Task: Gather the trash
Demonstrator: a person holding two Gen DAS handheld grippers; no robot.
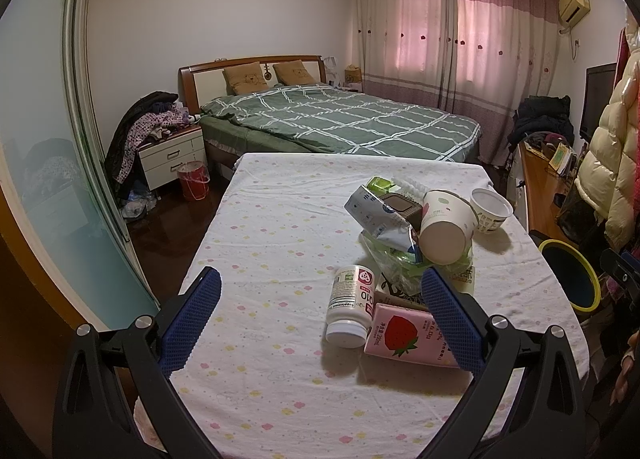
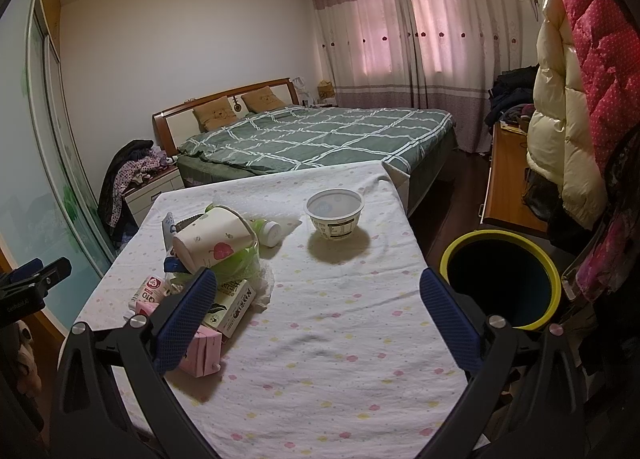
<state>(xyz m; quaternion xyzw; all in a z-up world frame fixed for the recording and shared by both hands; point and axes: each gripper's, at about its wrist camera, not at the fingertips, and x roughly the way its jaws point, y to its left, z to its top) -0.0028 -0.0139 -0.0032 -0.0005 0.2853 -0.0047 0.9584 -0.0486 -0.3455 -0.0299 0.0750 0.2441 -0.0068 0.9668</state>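
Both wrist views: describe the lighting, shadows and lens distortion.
Left wrist view: dim room, pink backlight through the curtains, soft shadows under the supplement bottle; fisheye bends the wardrobe door and darkens the corners. Right wrist view: same glow, a round shadow beneath the white bowl, the bin interior black, edges curved.

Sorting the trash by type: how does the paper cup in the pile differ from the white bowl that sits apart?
The paper cup lies tipped on the pile, base outward; the white bowl stands upright alone on the cloth. The cup is tall with fruit prints; the bowl is squat with printed text. Both look empty.
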